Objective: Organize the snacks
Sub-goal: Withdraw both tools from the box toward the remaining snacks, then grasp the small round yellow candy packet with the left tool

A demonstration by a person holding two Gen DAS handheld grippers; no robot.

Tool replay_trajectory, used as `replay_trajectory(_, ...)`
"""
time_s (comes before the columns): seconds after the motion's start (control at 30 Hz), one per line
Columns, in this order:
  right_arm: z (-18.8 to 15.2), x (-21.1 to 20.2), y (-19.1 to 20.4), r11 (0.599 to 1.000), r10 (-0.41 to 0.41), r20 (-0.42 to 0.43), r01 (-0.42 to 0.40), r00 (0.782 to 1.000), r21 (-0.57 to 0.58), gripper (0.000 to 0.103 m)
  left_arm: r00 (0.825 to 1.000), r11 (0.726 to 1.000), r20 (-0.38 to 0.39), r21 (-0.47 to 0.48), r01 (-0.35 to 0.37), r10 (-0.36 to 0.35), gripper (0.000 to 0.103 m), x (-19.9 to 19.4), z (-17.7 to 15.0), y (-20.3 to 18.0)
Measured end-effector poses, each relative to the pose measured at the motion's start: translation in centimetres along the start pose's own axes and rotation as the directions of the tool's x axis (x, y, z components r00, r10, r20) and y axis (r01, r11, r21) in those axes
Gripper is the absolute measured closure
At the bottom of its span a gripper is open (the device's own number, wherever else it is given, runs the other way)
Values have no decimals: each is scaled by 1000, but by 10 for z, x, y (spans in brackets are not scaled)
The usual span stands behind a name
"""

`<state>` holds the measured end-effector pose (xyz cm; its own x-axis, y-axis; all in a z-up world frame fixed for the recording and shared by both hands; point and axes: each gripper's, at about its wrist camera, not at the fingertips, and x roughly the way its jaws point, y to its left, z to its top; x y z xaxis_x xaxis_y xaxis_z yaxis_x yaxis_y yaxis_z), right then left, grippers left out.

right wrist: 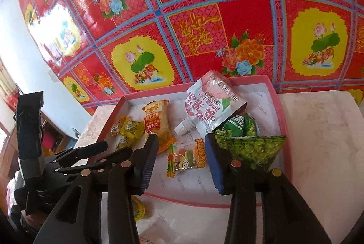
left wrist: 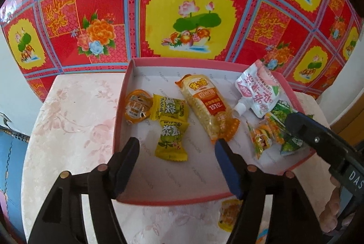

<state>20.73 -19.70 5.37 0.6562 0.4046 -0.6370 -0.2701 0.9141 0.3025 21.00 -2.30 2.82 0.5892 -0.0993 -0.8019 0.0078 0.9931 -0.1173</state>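
Black plastic left gripper point(left wrist: 176, 154) with blue pads: jaws spread wide, nothing between them, poised over the near half of the shallow pink-rimmed cardboard tray point(left wrist: 127, 75). Black plastic right gripper point(right wrist: 182, 153), same make: jaws likewise apart and empty, held above the tray's near right part; a small clear packet of orange and yellow gummies point(right wrist: 186, 156) lies on the tray floor in the gap between its fingers.

Tray contents, left to right in the left wrist view:
- round orange jelly cup point(left wrist: 137, 106), against the left wall;
- two yellow wrapped candies point(left wrist: 171, 125), one overlapping the other, just beside the cup;
- long orange-ended rice cracker pack point(left wrist: 208, 107), lying diagonally in the middle;
- white and pink spouted drink pouch point(left wrist: 259, 91), upside down, leaning on the far right wall;
- gummy packet point(left wrist: 261, 137), near the right wall;
- green pea snack bags point(right wrist: 254, 148), piled at the right, partly under the pouch and touching the right gripper's outer finger.

Outside the tray: one yellow wrapped sweet point(left wrist: 228, 214) on the pale pink floral-patterned tabletop point(left wrist: 68, 130), just beyond the near rim. A second yellow round item point(right wrist: 137, 208) shows there in the right wrist view; whether it is the same piece cannot be told.

Backdrop: red, yellow and blue floral printed sheet point(left wrist: 182, 5) rising behind the table.
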Motion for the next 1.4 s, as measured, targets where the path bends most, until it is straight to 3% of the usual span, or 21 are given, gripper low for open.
replay_trajectory(0.4, -10, -36, -3, 1000, -26, 25, 26, 999, 13, 58, 1000, 998, 10, 62, 12, -13, 30, -34, -18, -13)
replay_trajectory(0.77, -27, -54, -6, 999, -45, 20, 45, 999, 19, 58, 999, 998, -12, 58, 40, -39, 30, -45, -34, -16)
replay_trajectory(1.4, -53, -71, -25, 995, -65, -19, 67, 998, 68, 58, 996, 995, -73, 82, 64, -58, 30, -33, -61, -32)
